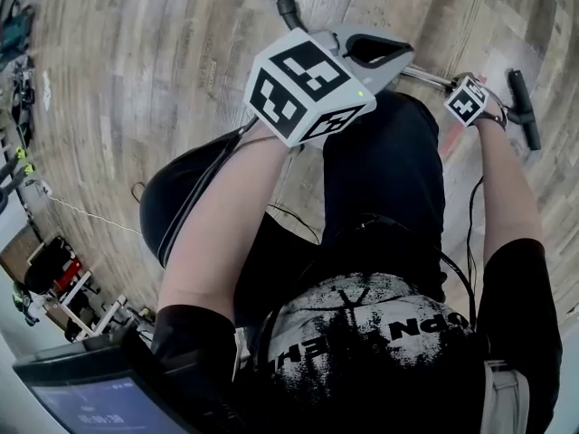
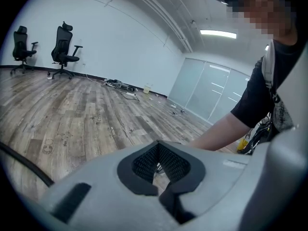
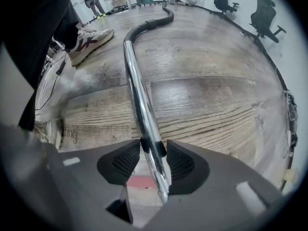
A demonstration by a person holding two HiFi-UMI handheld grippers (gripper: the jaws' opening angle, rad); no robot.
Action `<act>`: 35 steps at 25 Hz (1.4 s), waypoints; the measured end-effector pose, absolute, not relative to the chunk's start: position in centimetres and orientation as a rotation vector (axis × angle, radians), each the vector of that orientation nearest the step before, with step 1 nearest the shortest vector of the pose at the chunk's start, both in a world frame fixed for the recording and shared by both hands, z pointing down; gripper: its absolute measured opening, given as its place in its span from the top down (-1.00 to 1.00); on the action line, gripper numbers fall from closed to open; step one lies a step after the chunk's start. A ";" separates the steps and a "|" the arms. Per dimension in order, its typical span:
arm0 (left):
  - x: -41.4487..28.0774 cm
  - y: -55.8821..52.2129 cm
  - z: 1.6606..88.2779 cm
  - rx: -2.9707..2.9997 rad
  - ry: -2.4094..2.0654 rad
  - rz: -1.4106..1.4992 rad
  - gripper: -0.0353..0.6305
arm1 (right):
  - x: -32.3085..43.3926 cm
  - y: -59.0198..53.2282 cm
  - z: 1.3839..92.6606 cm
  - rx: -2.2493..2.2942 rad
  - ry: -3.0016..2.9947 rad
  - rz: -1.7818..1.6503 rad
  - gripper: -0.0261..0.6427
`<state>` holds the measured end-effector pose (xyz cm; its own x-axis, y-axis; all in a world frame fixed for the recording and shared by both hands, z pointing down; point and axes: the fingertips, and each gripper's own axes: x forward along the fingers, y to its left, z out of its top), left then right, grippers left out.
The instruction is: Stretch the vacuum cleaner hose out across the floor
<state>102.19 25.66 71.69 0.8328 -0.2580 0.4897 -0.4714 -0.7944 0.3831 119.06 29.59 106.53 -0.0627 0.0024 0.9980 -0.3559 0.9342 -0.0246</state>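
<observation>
Two grippers: our left gripper [image 2: 158, 150] had fingers shut, empty; on our right gripper [image 3: 154, 148], fingers stood wide around the metal tube [image 3: 134, 71].

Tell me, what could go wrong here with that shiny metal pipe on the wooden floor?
1. The shiny chrome vacuum tube sits loose between the open fingers of the right gripper; lifting before they close might drop it or let it roll.
2. The black flexible hose curves close past a beige-and-maroon sneaker, so a step could snag it.
</observation>
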 end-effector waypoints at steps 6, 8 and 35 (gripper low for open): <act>102.9 25.3 71.7 2.522 -0.530 0.570 0.89 | 119.6 29.6 105.7 0.317 -1.621 0.333 0.49; 103.1 25.3 71.7 2.534 -0.516 0.568 0.89 | 119.9 29.4 105.2 0.339 -1.615 0.336 0.57; 89.7 20.5 50.8 2.533 -0.600 0.624 0.89 | 103.2 24.4 70.5 0.612 -1.868 0.500 0.91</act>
<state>89.70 20.46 50.78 0.8020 -0.2972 0.5182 -0.5061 -0.7988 0.3252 103.19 24.38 70.51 -0.3103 -0.1795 0.9335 -0.6222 0.7808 -0.0567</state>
